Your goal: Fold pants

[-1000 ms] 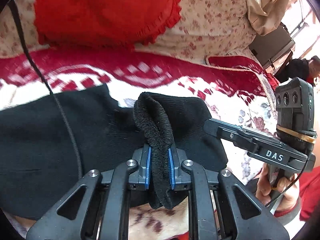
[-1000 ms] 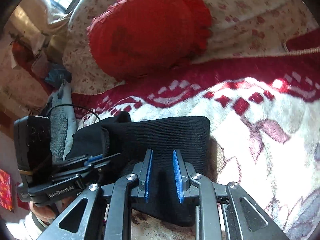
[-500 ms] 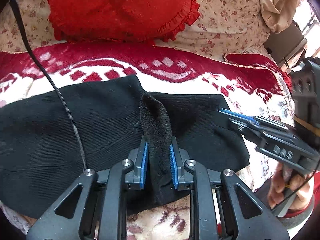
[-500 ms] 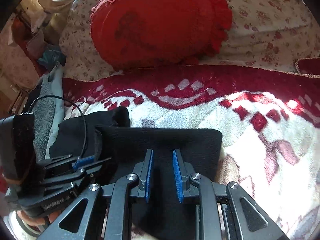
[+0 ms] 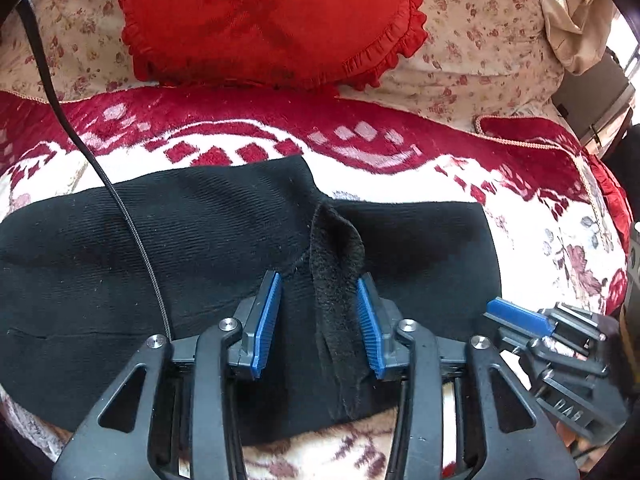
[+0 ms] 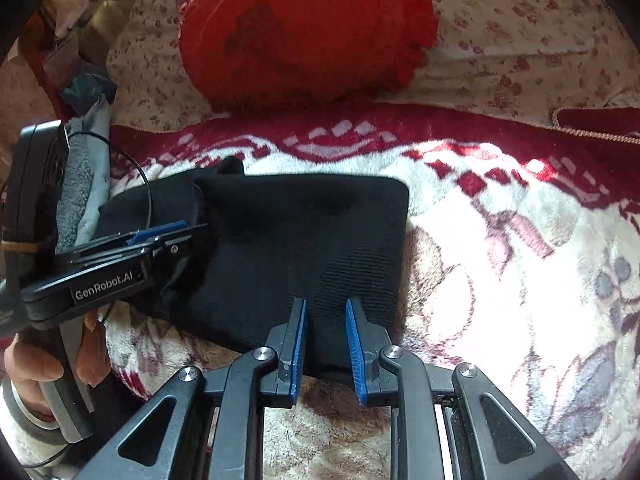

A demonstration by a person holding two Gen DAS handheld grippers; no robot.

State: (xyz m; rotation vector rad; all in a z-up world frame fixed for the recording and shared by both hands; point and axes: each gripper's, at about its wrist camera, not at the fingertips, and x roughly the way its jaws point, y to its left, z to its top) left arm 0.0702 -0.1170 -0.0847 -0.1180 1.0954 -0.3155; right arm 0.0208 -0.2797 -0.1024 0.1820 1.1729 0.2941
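Observation:
The black pants [image 5: 180, 248] lie folded across a red and white blanket, and also show in the right wrist view [image 6: 304, 236]. A raised fuzzy ridge of the fabric [image 5: 338, 280] stands between my left gripper's [image 5: 320, 320] blue pads, which are apart; the ridge touches only the right pad. My right gripper [image 6: 324, 328] is open over the near edge of the folded end, fabric lying between its pads. The left gripper also shows at the left of the right wrist view [image 6: 160, 236]. The right gripper shows at the right of the left wrist view [image 5: 516, 316].
A red frilled cushion [image 5: 272, 20] leans on the floral sofa back [image 5: 472, 60] behind the pants. The blanket [image 6: 520, 260] spreads to the right. A black cable [image 5: 120, 208] crosses the pants. A grey towel [image 6: 80, 184] lies at the left.
My left gripper has opened and let go of the fabric ridge it was pinching. Both grippers have drawn back toward the near edge of the pants.

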